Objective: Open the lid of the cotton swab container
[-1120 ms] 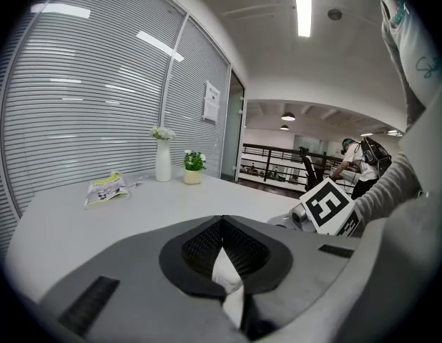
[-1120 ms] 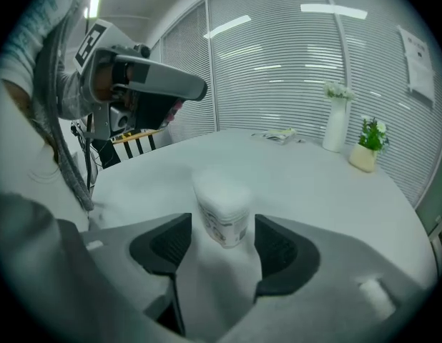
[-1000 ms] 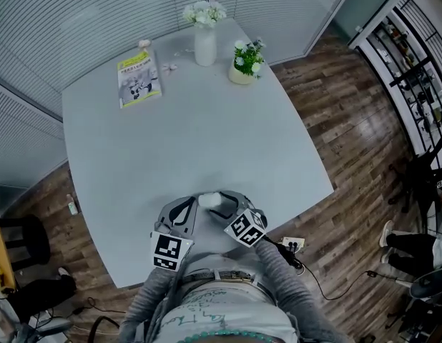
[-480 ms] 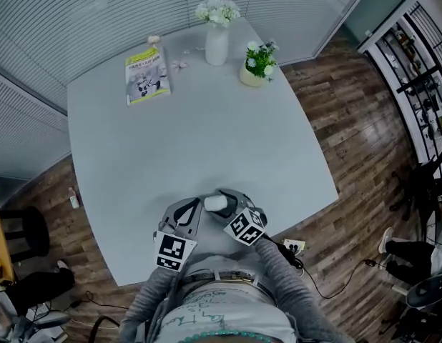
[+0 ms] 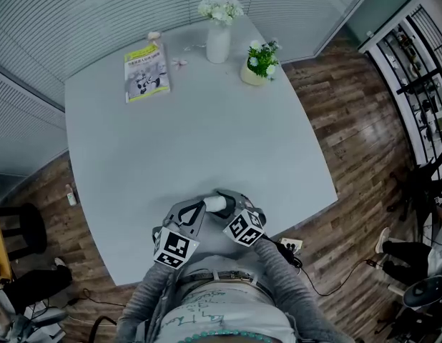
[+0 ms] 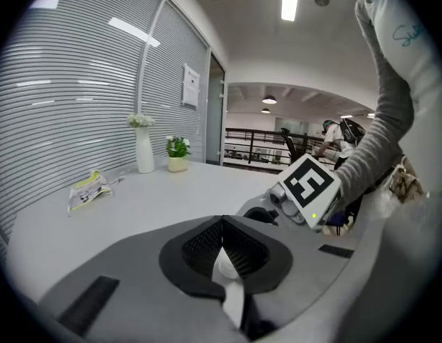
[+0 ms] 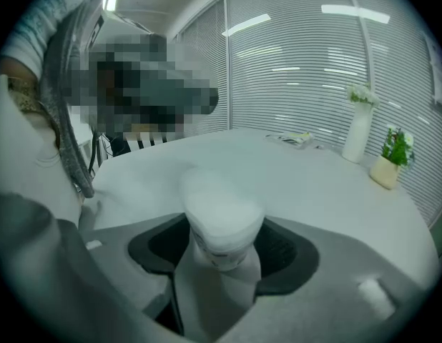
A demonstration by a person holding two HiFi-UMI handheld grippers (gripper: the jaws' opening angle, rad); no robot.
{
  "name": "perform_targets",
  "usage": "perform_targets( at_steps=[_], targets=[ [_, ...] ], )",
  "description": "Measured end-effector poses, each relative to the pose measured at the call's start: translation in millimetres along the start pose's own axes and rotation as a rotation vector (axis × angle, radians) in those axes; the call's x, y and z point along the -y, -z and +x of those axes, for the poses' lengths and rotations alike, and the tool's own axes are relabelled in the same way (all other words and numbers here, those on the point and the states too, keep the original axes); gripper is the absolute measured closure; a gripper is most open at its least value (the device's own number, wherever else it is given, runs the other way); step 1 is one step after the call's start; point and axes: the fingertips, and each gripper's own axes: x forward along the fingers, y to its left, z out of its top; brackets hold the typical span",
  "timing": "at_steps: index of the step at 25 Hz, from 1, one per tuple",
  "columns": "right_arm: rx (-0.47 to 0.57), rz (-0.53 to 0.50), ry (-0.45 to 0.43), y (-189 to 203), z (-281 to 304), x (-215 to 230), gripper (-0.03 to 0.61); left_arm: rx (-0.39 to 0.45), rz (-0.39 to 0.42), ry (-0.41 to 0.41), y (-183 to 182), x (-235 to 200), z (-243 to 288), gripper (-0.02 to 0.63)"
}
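The white cotton swab container [image 5: 216, 204] is held just above the table's near edge, clamped in my right gripper [image 5: 225, 200]. In the right gripper view the container [image 7: 221, 216] stands out between the dark pads, lid end away from the camera, with the right gripper [image 7: 222, 249] shut on its body. My left gripper [image 5: 201, 207] has its jaws shut, and its tip sits against the container's left end. In the left gripper view the left gripper [image 6: 222, 254] shows closed pads with a small patch of white at the tip. I cannot tell whether that patch is the lid.
A grey table [image 5: 171, 141] carries a magazine [image 5: 144, 71], a white vase of flowers [image 5: 218, 31] and a small potted plant [image 5: 258, 61] at its far side. A power strip [image 5: 291, 245] and cable lie on the wooden floor to the right.
My left gripper has dipped and tilted, and its shut tip has come closer to the container's left end. The right gripper and container have barely shifted.
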Motion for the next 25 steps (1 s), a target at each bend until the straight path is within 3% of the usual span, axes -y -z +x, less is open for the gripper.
perform_targets(
  at_steps=[5,12,19,25],
  targets=[
    [0.003,0.000,-0.001,0,1,0,0.301,-0.061,0.080,0.060,14,7,8,0.608],
    [0.006,-0.003,0.001,-1,1,-1,0.301,-0.159,0.185,0.140,30,16,17,0.485],
    [0.005,-0.005,0.002,-1,2,1,0.301,-0.269,0.380,0.234,43,27,31,0.389],
    [0.007,-0.010,0.002,0,2,0,0.301,-0.332,0.510,0.290,49,35,44,0.367]
  ],
)
